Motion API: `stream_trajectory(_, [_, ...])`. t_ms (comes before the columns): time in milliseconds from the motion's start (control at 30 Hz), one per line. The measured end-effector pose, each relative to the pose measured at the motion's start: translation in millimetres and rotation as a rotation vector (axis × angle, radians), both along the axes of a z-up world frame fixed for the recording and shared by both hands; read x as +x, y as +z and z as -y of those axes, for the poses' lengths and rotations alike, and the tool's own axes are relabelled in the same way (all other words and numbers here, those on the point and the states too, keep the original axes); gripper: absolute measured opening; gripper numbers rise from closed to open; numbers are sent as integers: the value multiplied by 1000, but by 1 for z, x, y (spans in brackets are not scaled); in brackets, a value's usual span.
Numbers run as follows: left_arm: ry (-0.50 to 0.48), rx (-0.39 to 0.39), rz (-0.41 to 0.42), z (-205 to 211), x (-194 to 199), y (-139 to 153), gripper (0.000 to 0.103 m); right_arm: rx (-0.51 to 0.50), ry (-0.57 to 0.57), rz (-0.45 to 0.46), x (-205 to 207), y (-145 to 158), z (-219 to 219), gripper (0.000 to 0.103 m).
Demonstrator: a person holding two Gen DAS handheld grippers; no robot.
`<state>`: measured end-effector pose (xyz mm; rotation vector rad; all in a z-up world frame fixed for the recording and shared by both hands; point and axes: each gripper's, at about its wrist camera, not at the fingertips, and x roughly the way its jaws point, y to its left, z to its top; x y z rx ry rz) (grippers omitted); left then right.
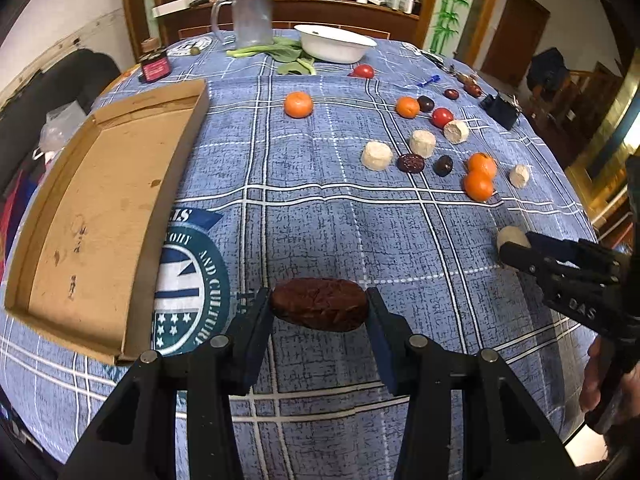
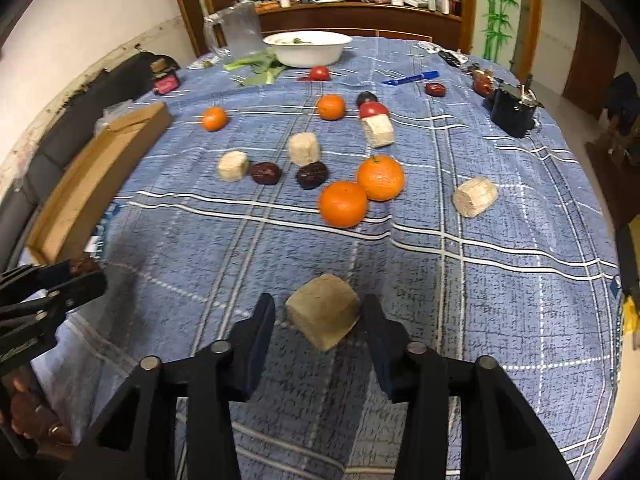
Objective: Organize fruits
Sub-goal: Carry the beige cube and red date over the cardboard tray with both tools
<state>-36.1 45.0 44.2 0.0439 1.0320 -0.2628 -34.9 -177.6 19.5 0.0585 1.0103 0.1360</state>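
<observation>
Left gripper (image 1: 320, 312) is clamping the dark date (image 1: 319, 309) above the table's near edge; carry it level over the cardboard tray (image 1: 100, 208). Right gripper (image 2: 318, 320) is straddling the pale chunk (image 2: 323, 310), its pads not visibly pressing.

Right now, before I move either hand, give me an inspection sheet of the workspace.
Surface: blue plaid tablecloth, rumpled in places.
Job's things: oranges, cherry tomatoes, dark dates and pale cylinder pieces scattered; cardboard tray holds no fruit.
Clutter: white basin, greens, plastic jug, blue pen, small jar, black box.
Grippers: left gripper clamps a dark date; right gripper straddles a pale block, gap on one side.
Cables: nothing seen.
Surroundings: wooden counter, doors.
</observation>
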Motion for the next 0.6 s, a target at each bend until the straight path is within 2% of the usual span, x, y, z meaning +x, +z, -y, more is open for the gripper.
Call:
stream_trajectory(133, [-43, -8, -5, 3, 4, -3, 45, -13, -20, -42, 4, -12, -1, 49])
stream_trajectory(200, [-63, -14, -12, 4, 5, -5, 45, -11, -38, -29, 3, -10, 0, 42])
stream_trajectory(400, [-109, -28, -6, 10, 6, -1, 44, -24, -59, 16, -10, 8, -3, 42])
stream_trajectory(600, [-119, -56, 23, 6, 8, 15, 44, -61, -24, 48, -19, 29, -19, 43])
